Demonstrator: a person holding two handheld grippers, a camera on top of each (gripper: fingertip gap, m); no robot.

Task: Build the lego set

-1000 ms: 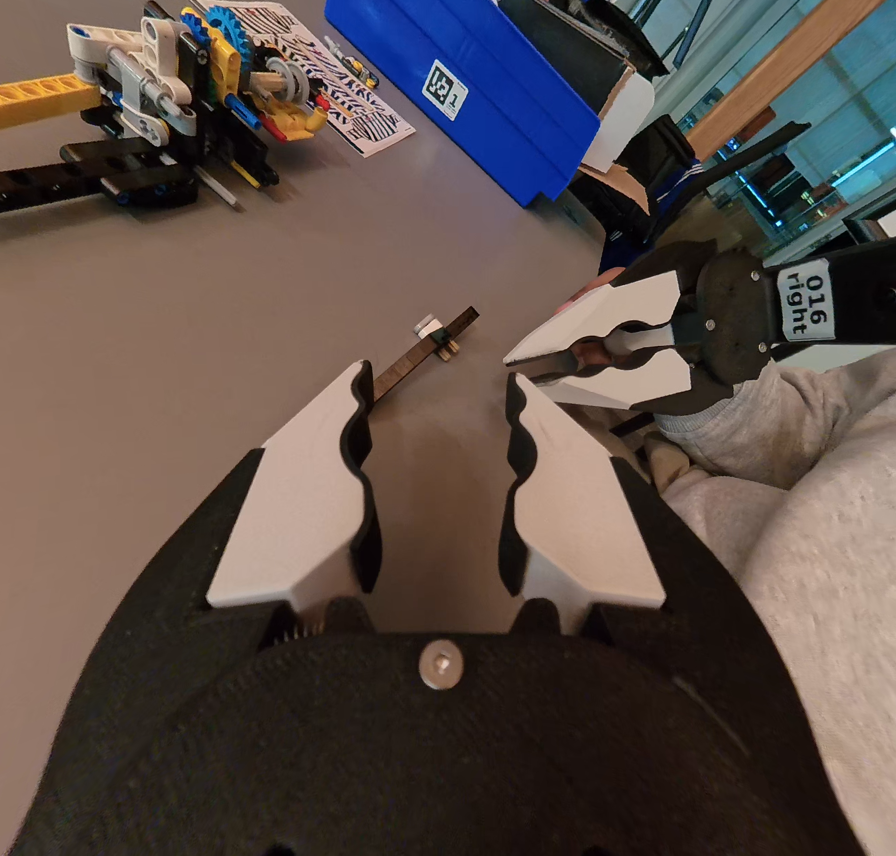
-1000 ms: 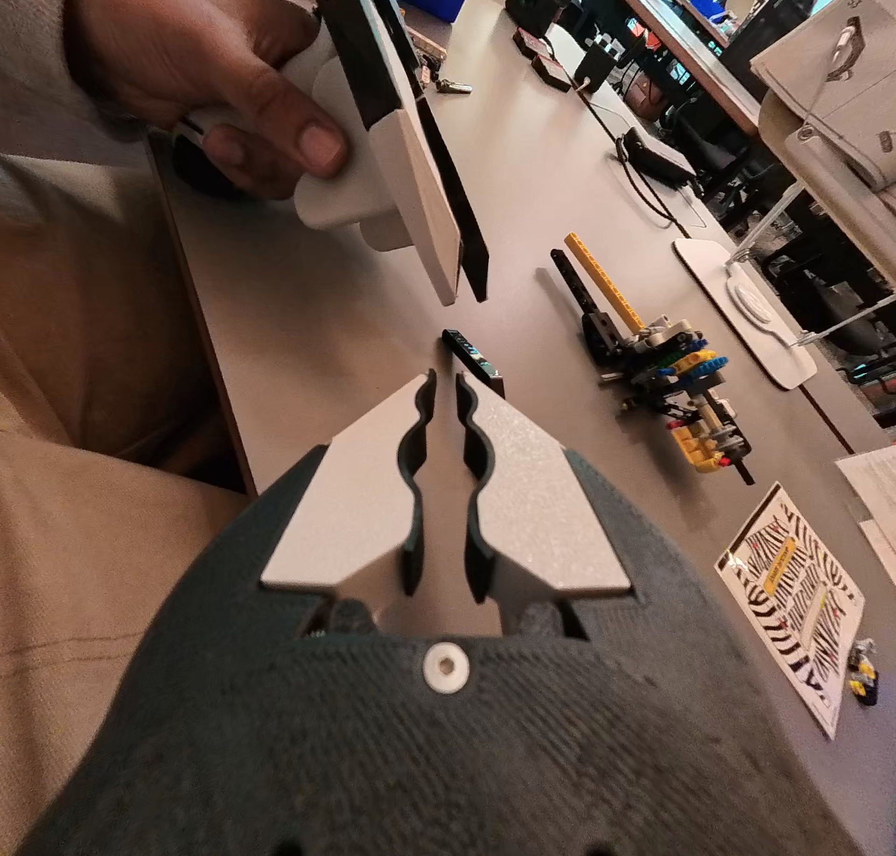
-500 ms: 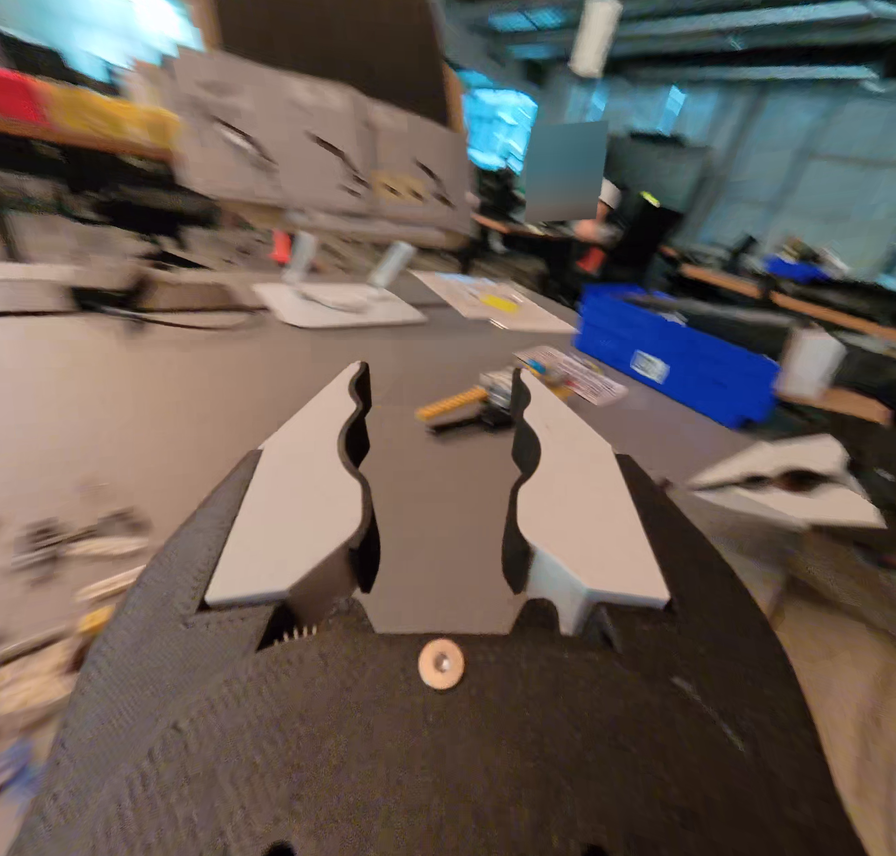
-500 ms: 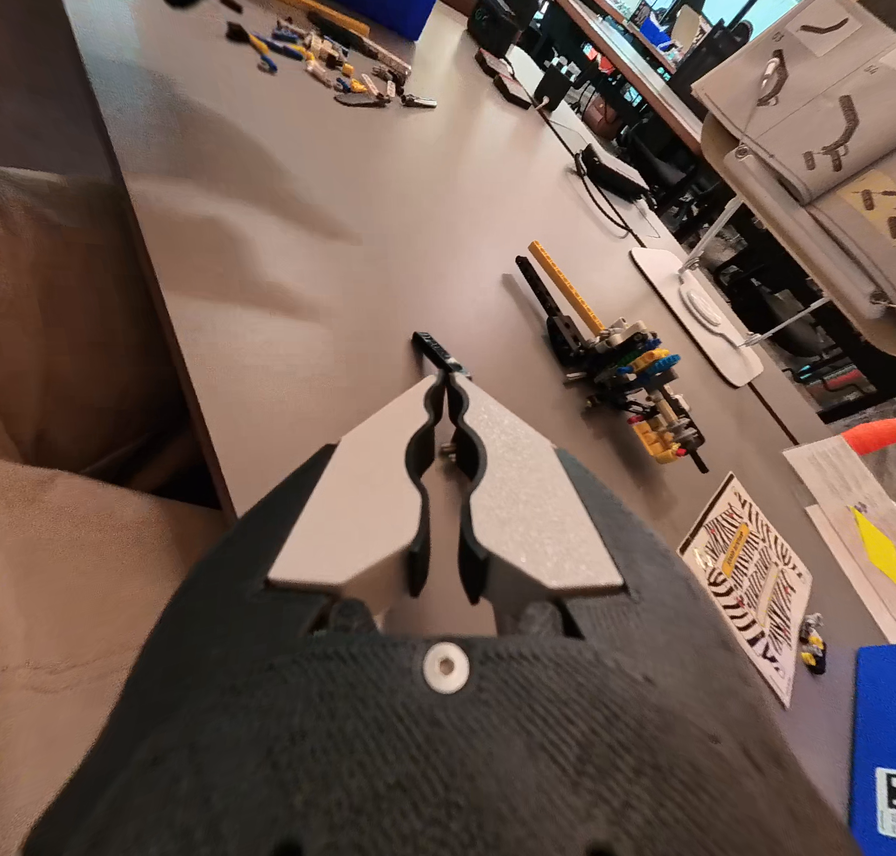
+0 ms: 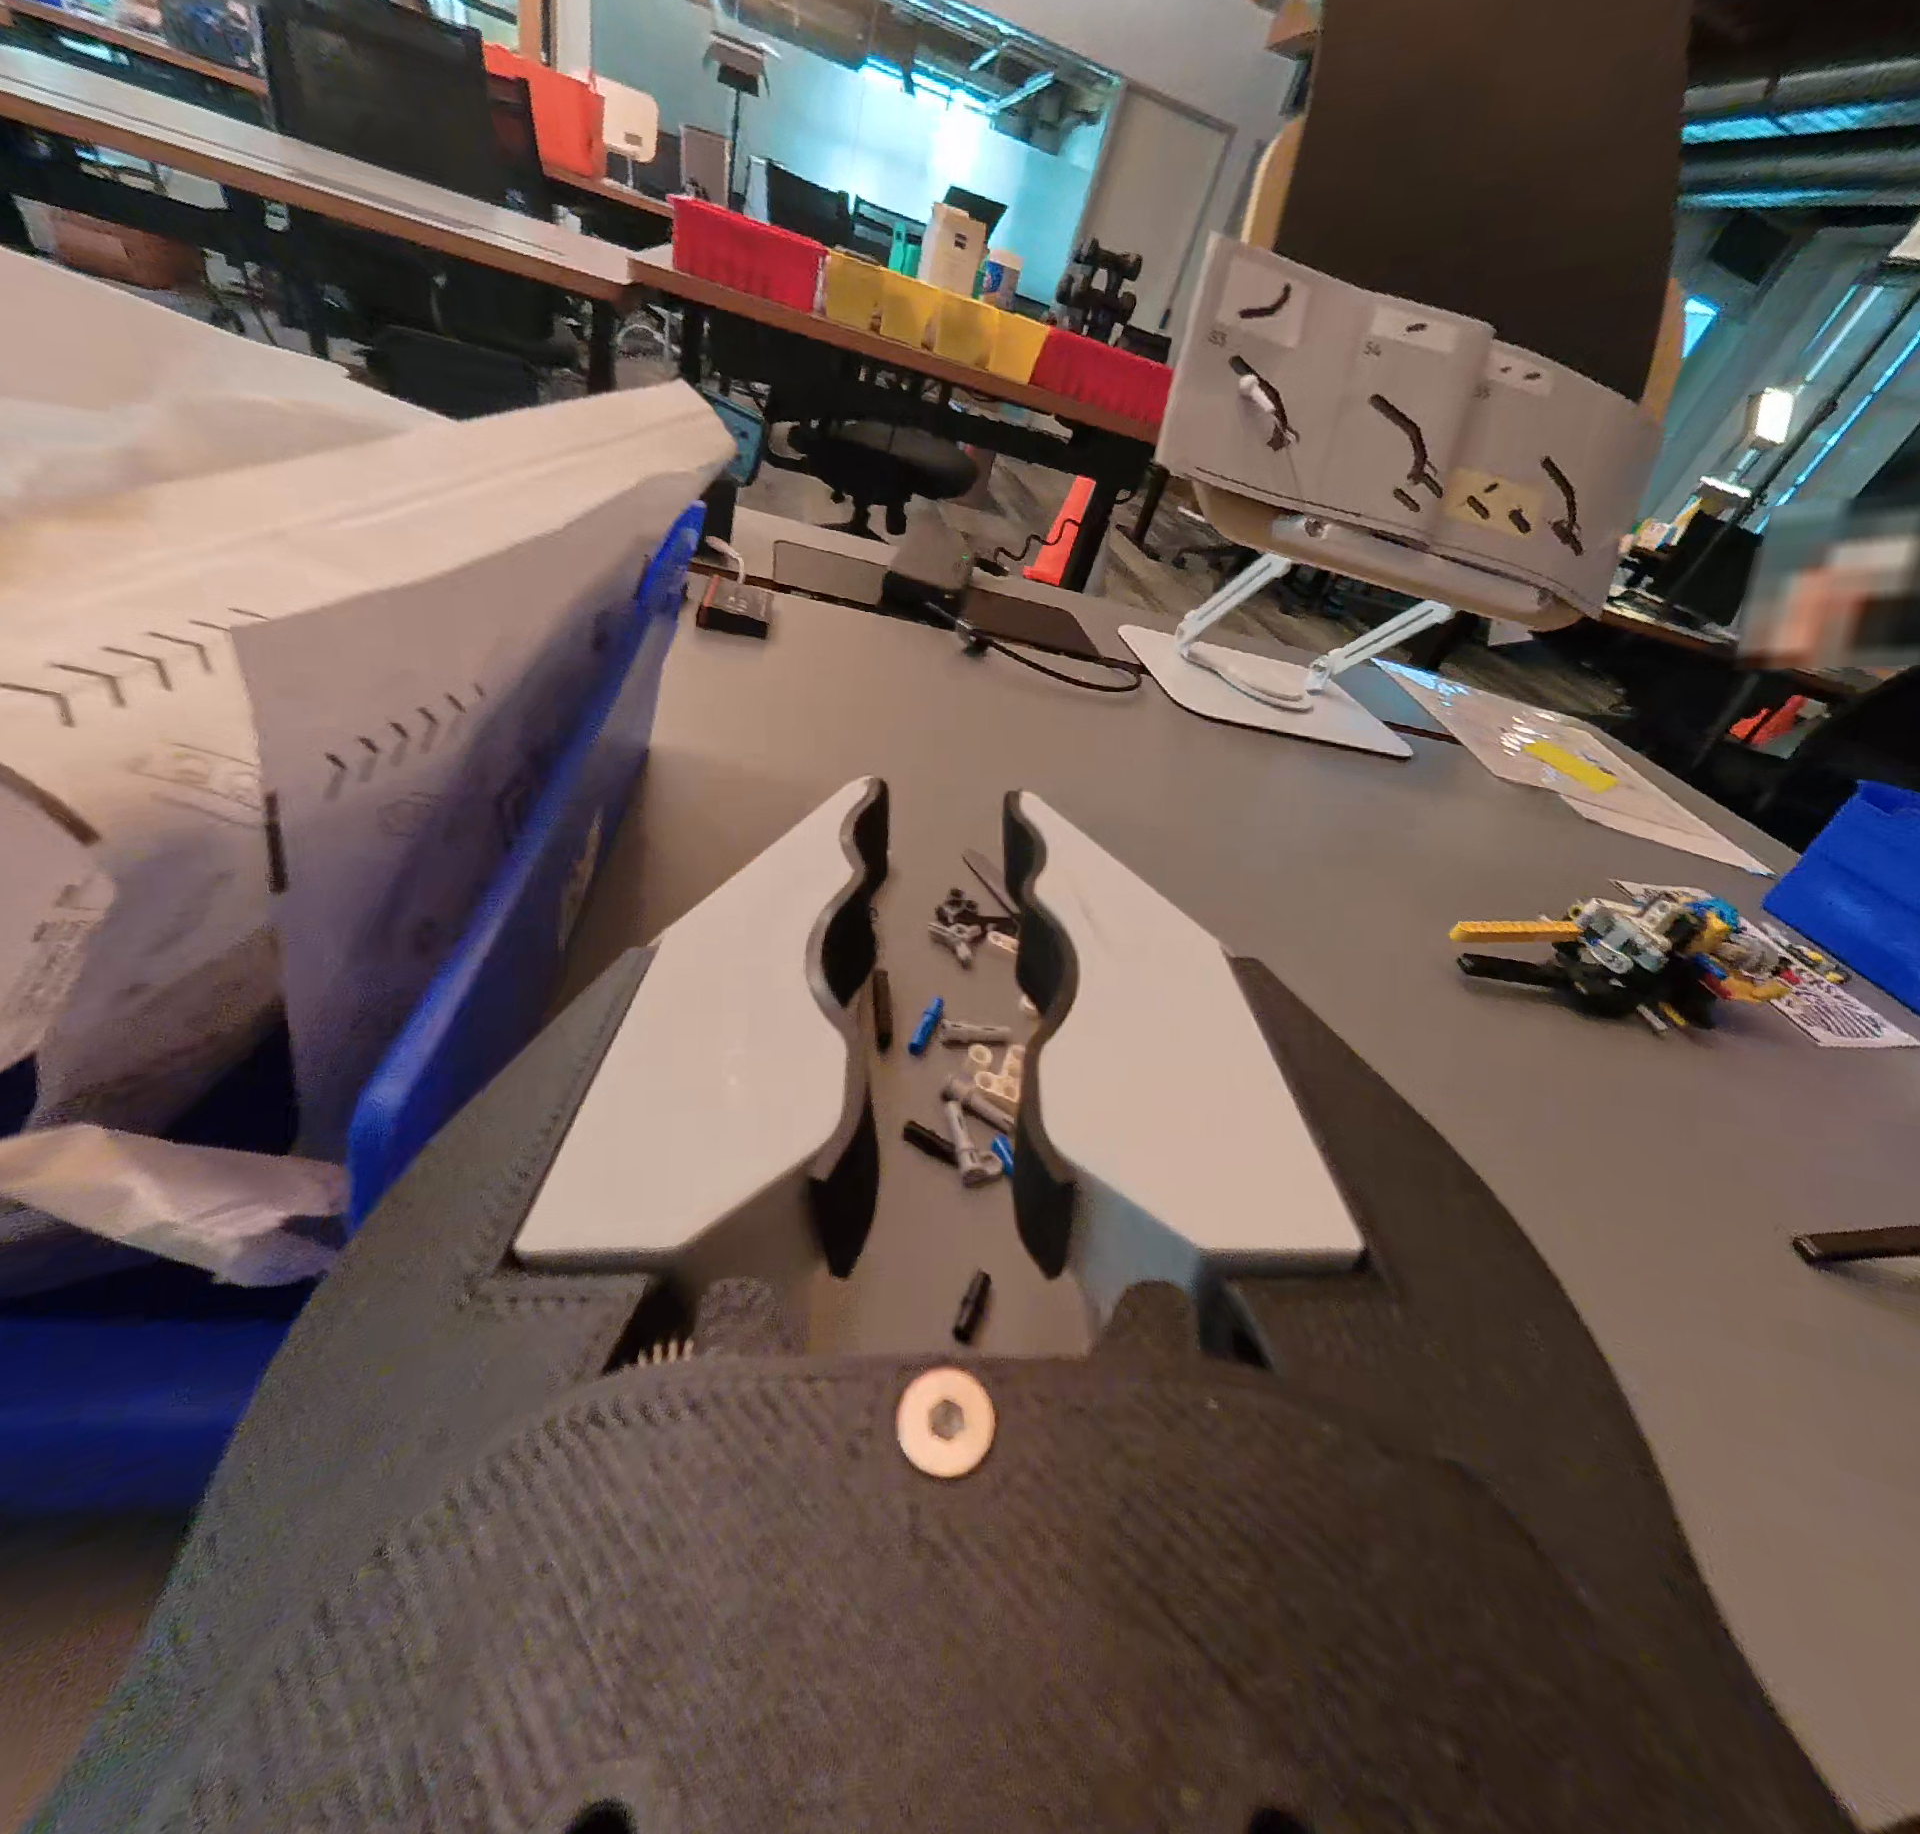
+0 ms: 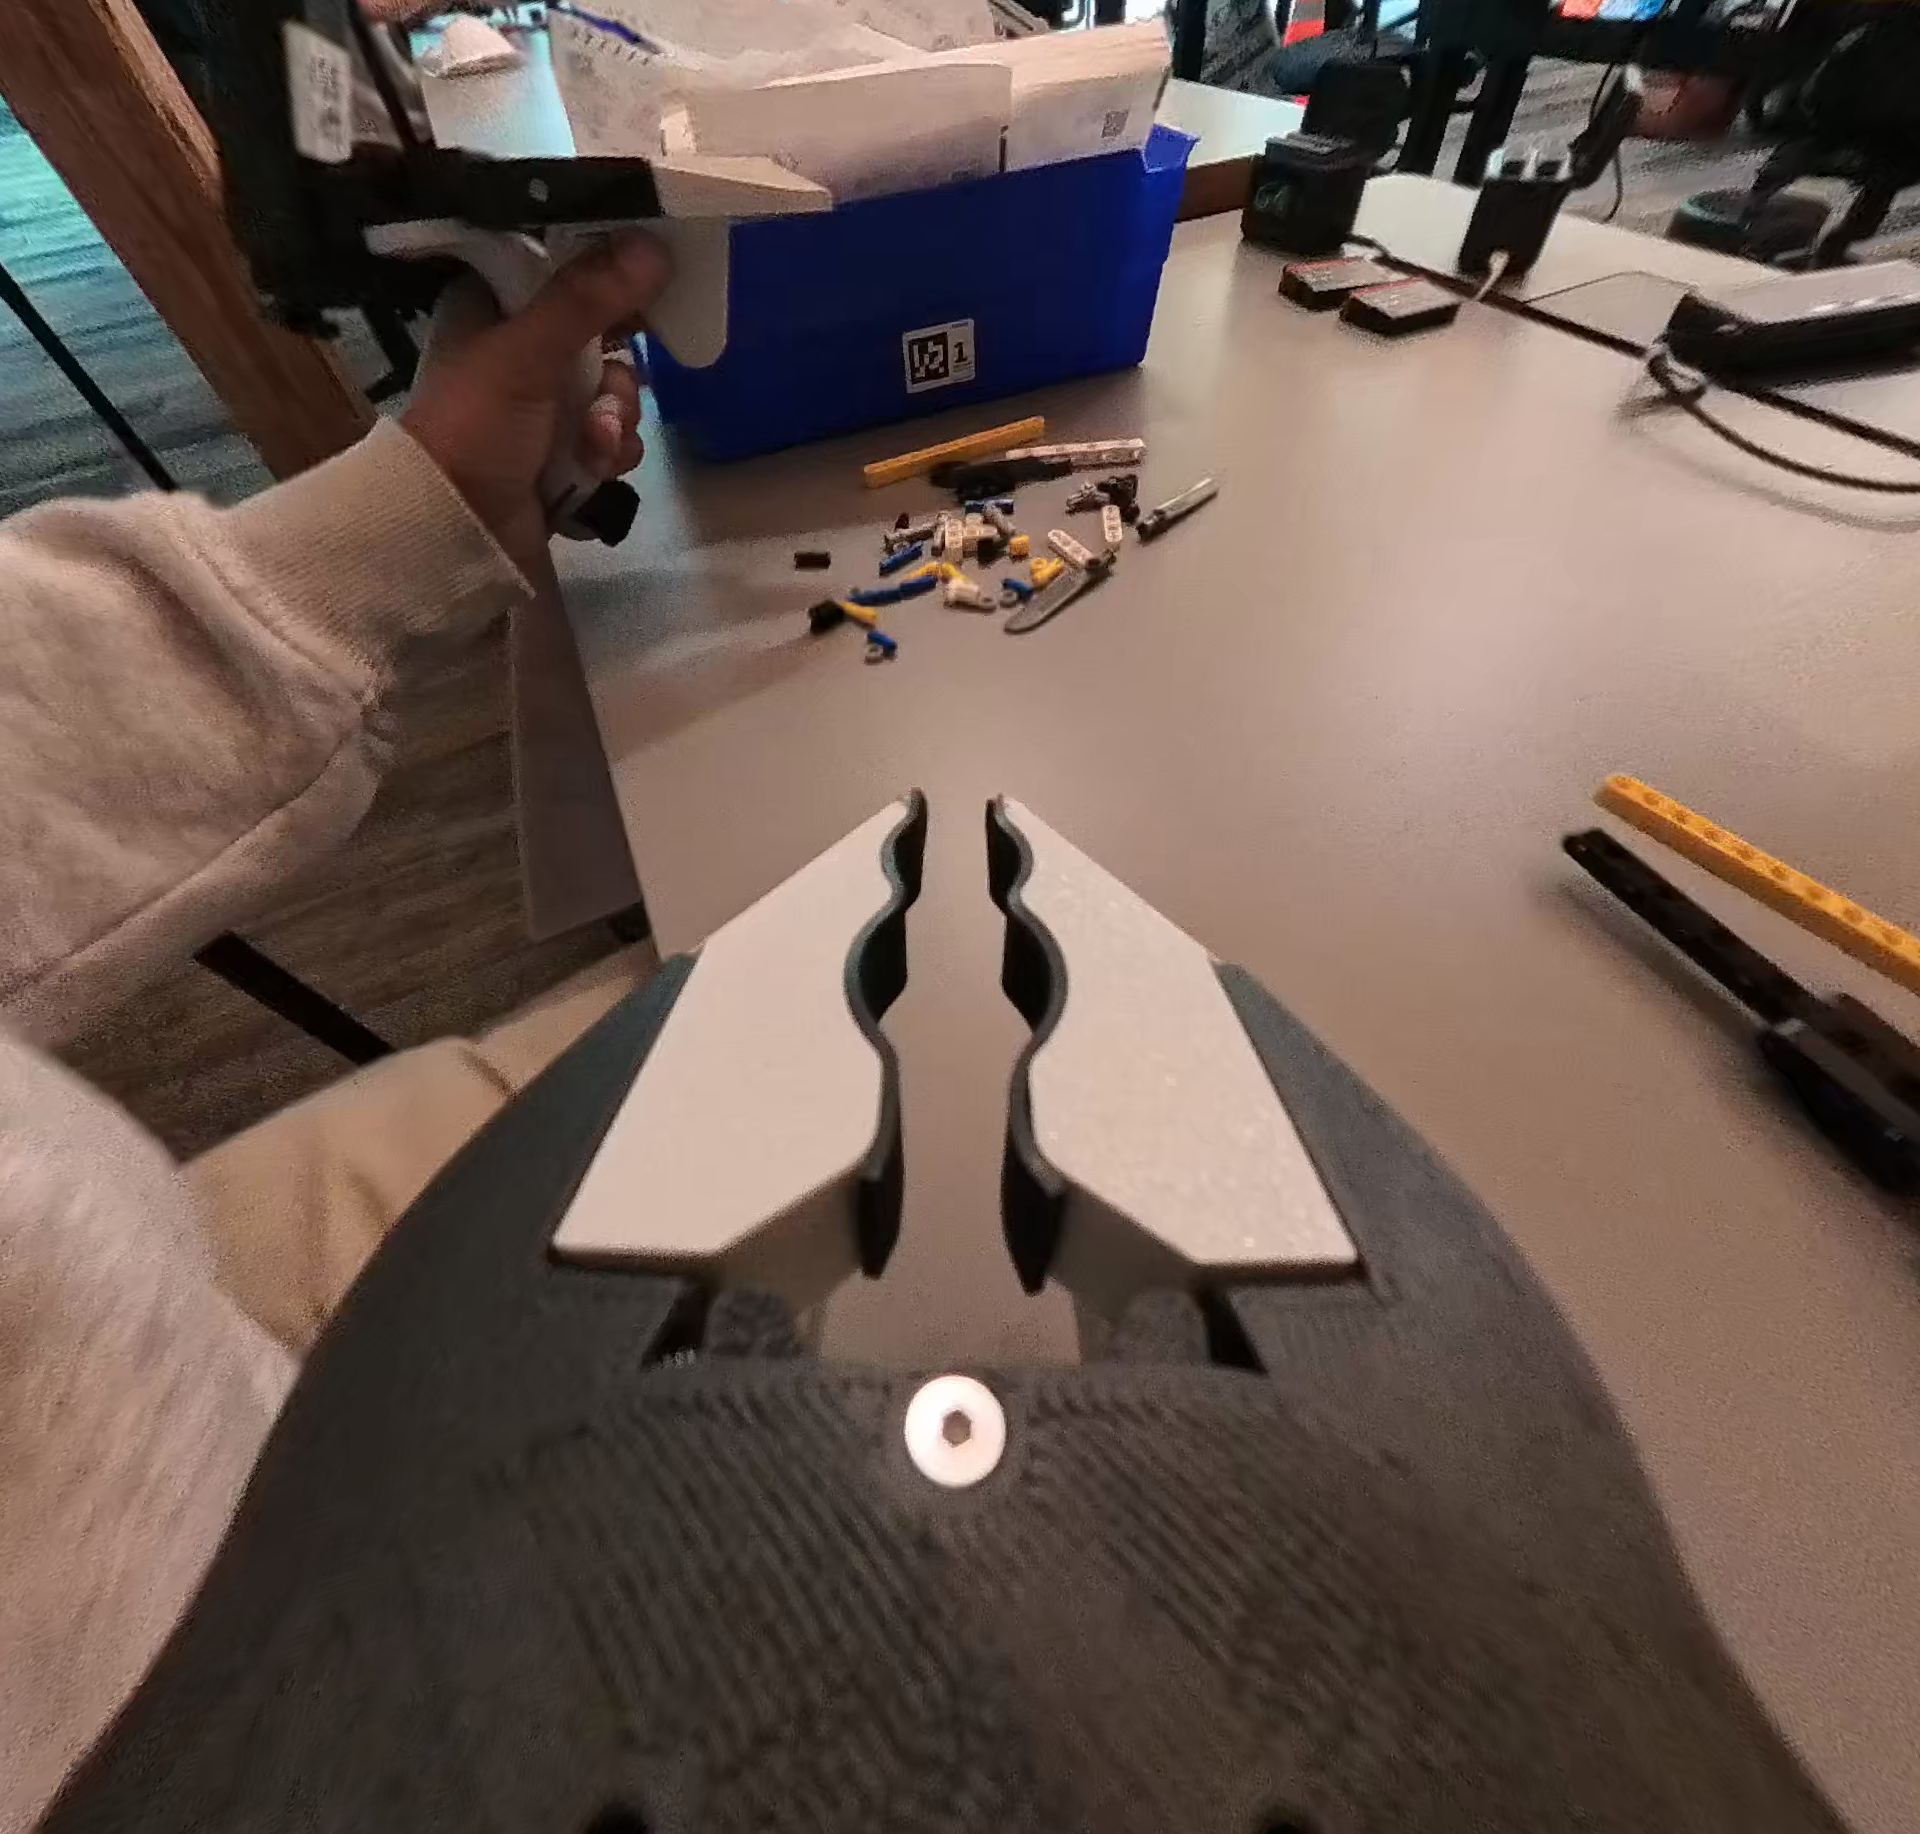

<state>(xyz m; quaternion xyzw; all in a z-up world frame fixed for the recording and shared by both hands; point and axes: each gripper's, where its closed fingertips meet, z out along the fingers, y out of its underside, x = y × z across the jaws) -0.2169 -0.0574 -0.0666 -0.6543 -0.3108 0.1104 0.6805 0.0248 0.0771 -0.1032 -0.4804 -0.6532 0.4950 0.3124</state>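
Both tools stand parted and empty: left tool (image 5: 943, 828) above the scattered lego pieces (image 5: 971, 1046) beside the blue bin (image 6: 935, 267); right tool (image 6: 956, 828) over bare worktop (image 6: 1351, 641).

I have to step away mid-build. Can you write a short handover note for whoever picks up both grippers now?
Left gripper: open, empty, hovering over the loose small pieces beside the blue bin.
Right gripper: slightly open, empty, above bare table.
Partly built model, with yellow and black beams, sits right of the pieces on the table.
A black beam lies loose near the table's right edge.
Left: pick the next piece and continue assembly.
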